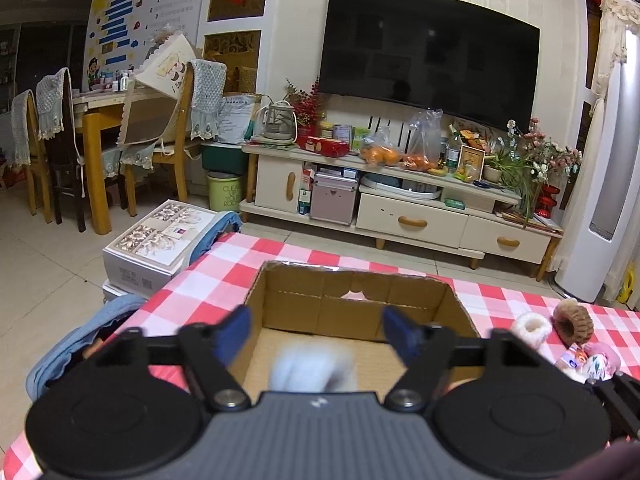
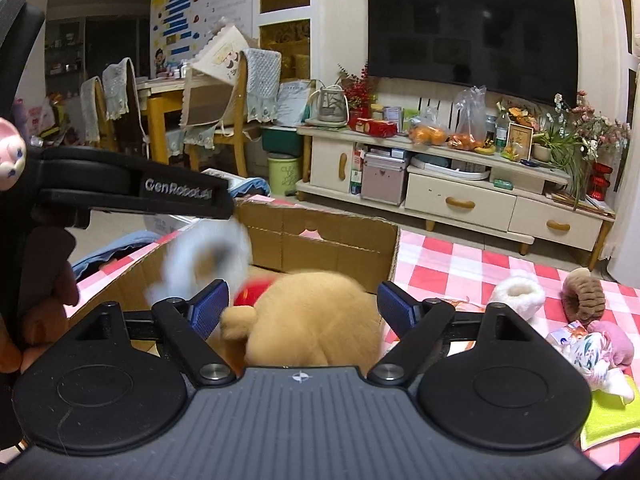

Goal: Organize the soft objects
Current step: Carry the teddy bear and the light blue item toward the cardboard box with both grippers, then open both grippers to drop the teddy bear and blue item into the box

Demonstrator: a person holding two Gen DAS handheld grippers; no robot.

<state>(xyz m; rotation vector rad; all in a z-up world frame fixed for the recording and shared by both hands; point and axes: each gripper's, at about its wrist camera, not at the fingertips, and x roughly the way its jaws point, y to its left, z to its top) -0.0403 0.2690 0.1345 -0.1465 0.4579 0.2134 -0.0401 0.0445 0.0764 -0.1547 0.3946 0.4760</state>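
Note:
An open cardboard box (image 1: 352, 300) stands on the red-checked table. My left gripper (image 1: 316, 330) is open above it, and a blurred white fluffy thing (image 1: 314, 370) is below it, in mid-air or in the box. In the right wrist view the same white fluffy ring (image 2: 204, 264) is blurred under the left gripper's arm (image 2: 132, 192). My right gripper (image 2: 302, 306) is open around a tan plush toy (image 2: 308, 320) with a red part, at the box's (image 2: 320, 236) near right corner; it does not pinch it.
On the table to the right lie a white fluffy slipper (image 2: 516, 294), a brown knitted ring (image 2: 582, 298), a pink floral doll (image 2: 596, 354) and a green cloth (image 2: 608, 412). A TV cabinet (image 1: 400, 208) and dining chairs stand beyond. Blue cloth hangs at the table's left edge (image 1: 68, 344).

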